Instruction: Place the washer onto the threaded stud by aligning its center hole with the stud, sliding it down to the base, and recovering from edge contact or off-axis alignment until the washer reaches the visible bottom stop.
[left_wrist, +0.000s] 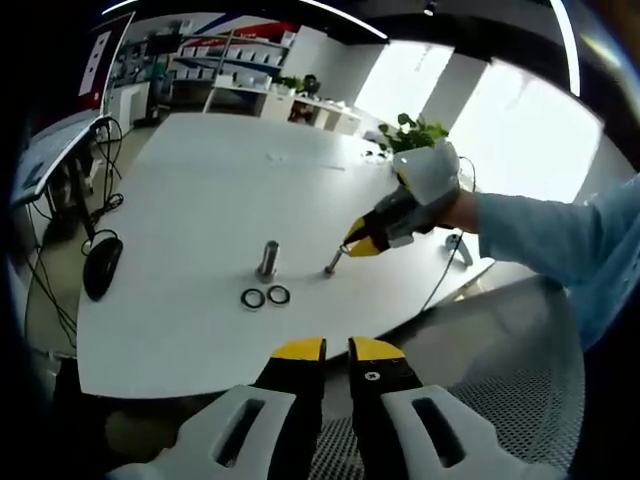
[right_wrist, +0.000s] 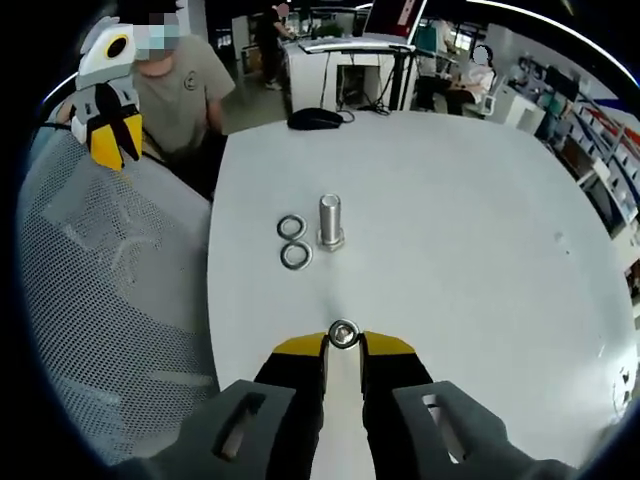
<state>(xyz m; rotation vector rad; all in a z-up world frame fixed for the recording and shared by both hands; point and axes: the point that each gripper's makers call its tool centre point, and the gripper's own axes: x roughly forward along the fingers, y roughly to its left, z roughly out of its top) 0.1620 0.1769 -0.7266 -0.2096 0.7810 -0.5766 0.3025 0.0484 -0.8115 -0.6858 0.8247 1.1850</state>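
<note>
Steel washers (right_wrist: 294, 242) lie on the white tabletop (right_wrist: 480, 230) beside the upright stud (right_wrist: 331, 222), ahead of the right gripper (right_wrist: 344, 345), whose narrow jaws pinch a bolt (right_wrist: 344, 333); the left gripper (left_wrist: 337, 350), nearly closed and empty, hangs farther off.

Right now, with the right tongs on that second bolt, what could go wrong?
1. The right tongs pinch the small bolt only at its top, and it leans in the left gripper view; it may slip or pivot.
2. Two washers lie close beside the upright stud; a sweep there may scatter them or topple the stud.
3. The left tongs hang past the table edge, far from helping.
</note>
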